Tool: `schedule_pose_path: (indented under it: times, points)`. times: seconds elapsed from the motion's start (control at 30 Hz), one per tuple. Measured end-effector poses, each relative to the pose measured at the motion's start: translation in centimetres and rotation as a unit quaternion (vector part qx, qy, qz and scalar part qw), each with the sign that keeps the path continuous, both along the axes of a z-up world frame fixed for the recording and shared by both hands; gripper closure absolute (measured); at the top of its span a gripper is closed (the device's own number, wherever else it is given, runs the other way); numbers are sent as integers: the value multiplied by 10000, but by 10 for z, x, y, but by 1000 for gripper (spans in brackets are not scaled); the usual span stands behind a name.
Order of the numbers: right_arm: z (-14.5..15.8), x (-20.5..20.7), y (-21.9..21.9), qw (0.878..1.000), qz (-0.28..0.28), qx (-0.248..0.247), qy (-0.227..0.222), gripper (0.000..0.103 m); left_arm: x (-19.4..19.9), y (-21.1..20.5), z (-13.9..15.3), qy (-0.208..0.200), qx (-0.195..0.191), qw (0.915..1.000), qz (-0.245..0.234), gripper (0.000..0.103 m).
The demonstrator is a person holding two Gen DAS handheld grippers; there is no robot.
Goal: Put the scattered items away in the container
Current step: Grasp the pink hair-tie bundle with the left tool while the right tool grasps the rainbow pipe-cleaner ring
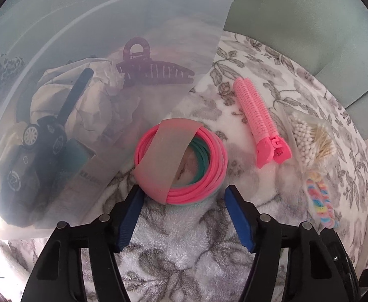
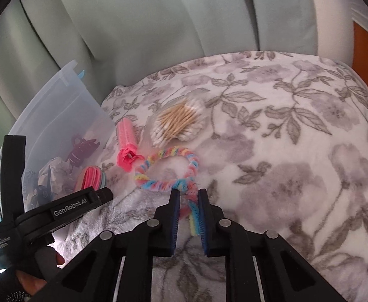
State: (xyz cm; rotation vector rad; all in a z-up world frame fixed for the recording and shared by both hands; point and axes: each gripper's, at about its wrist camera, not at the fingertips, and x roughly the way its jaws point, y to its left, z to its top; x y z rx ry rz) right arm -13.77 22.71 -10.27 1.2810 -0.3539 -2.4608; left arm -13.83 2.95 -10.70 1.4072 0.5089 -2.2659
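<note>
The right gripper (image 2: 187, 201) has its blue pads closed on the twisted tail of a rainbow pipe-cleaner ring (image 2: 167, 170), which lies on the floral blanket (image 2: 284, 151) just in front of a bag of cotton swabs (image 2: 177, 123) and beside a pink hair roller (image 2: 127, 143). No earlier frame shows whether the ring has left the fabric. The left gripper (image 1: 184, 201) hovers with its jaws partly open on either side of a banded bundle of pink and teal hair ties (image 1: 181, 163), the pads not visibly pressing it; that bundle rests against the near wall of the translucent plastic container (image 2: 65, 105), which stands at the blanket's left edge and already holds a dark claw clip (image 1: 150, 69), crumpled paper and a toy car. The risks look real: the thin fuzzy tail could slip from the right pads on the lift, or the dangling ring could drag the swab bag or roller. On the left, closing could nudge the bundle along the container wall rather than grip it.
</note>
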Motion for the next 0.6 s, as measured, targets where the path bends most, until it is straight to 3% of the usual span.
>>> schedule_pose_path:
  times: [0.27,0.37,0.6]
  points:
    - [-4,6,23,9992,-334,-59,-206,87,11,6,4,67,38,9982,-588,43]
    - [-3,6,20,9994,-293,-26,-170,87,9,-1,-1,-84,-30,9999,-91,43]
    - [-6,7,16,9995,-261,-27,-178,88,-12,0,-6,0,-242,9967,774,27]
